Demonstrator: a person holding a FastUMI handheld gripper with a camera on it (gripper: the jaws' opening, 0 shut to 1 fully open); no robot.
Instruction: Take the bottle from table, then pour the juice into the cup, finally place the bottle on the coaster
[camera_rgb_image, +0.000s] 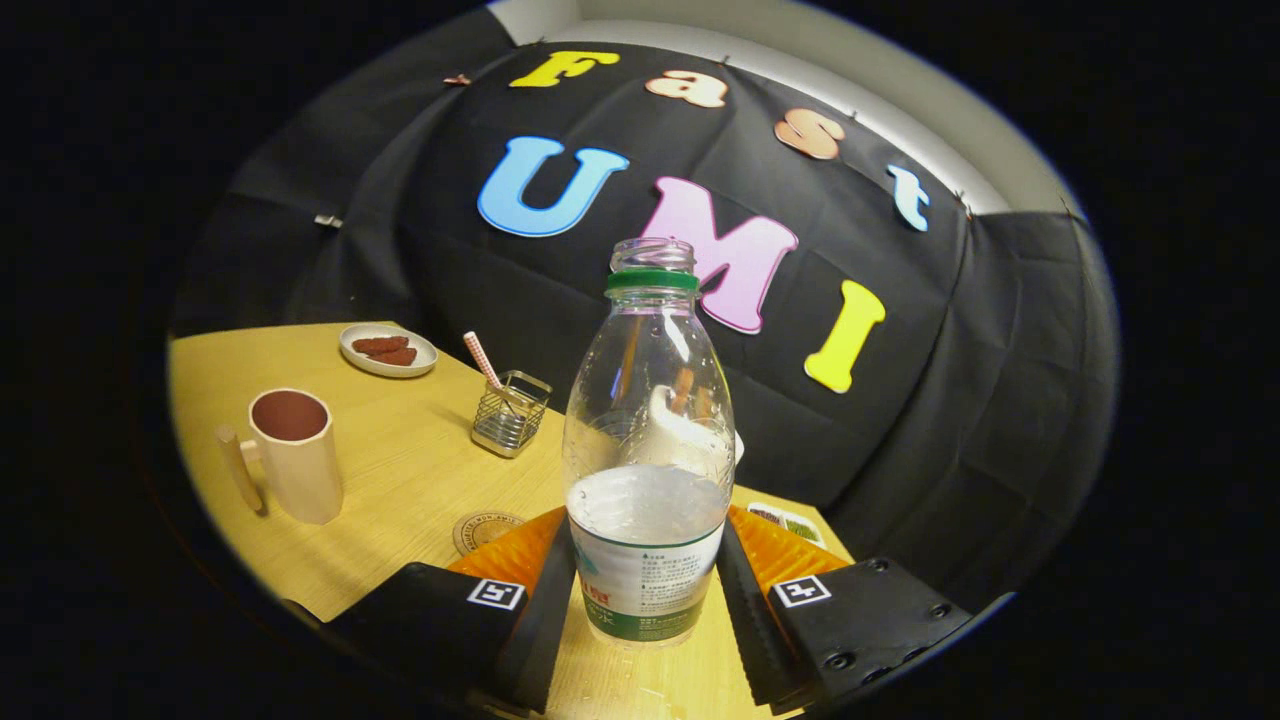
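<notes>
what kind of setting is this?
Likely a staged tabletop booth, not a real kitchen: wooden table against black cloth, set with a cup, coaster and snack plate. The fingers grip the bottle.

The gripper (645, 590) points level, its jaws apparently pressing the bottle (648, 450) from both sides.

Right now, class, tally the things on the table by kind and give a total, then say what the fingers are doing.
Bottles: 1
Cups: 1
Coasters: 1
Plates: 1
Wire baskets: 1
Total: 5
A white thing behind the bottle is unclear, so uncounted. The fingers press the bottle on both sides.
</notes>
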